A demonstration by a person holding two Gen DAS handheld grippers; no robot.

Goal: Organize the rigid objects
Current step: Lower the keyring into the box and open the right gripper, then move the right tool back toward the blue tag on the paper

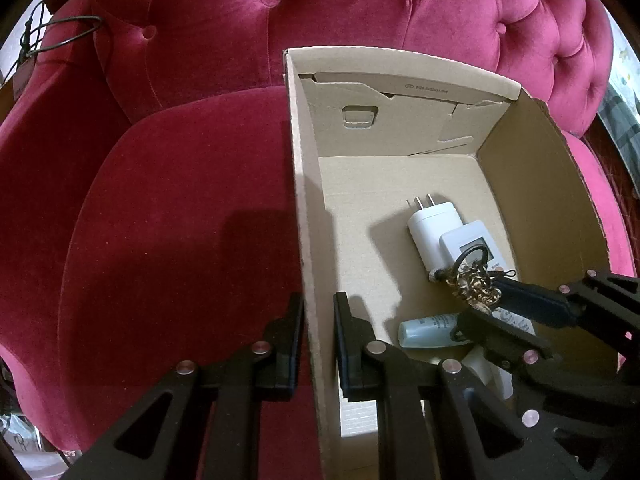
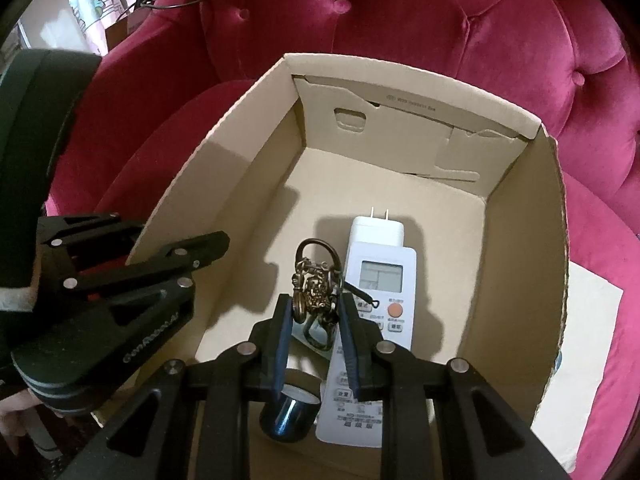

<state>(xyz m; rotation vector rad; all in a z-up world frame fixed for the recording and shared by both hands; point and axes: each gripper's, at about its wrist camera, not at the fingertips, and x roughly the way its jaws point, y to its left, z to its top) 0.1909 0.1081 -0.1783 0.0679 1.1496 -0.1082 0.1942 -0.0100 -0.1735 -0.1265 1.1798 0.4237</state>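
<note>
One ornate brass padlock (image 2: 316,284) is the item in hand; it hangs clamped between the pads of the right gripper (image 2: 316,312), above the inside of the cardboard box (image 2: 400,80), over the near end of the white remote control (image 2: 380,280); whether it already touches the remote cannot be told. Four items appear to lie on the box floor: the remote, a white plug adapter (image 2: 376,228) partly under its far end, a roll of dark tape (image 2: 290,412) at the near side, and a small pale-blue bottle (image 1: 428,330) seen only from the left wrist view. The left gripper (image 1: 318,332) stands with its jaws together on the left wall of the box, one finger outside and one inside, judged to be steadying it. The box rests on the seat of a red velvet armchair (image 2: 440,12). Step in hand, by judgement: placing the padlock in the box. The next move calls for lowering it to a bare patch of floor, left of the remote, then parting the jaws; a drop onto the remote's buttons is the risk.
</note>
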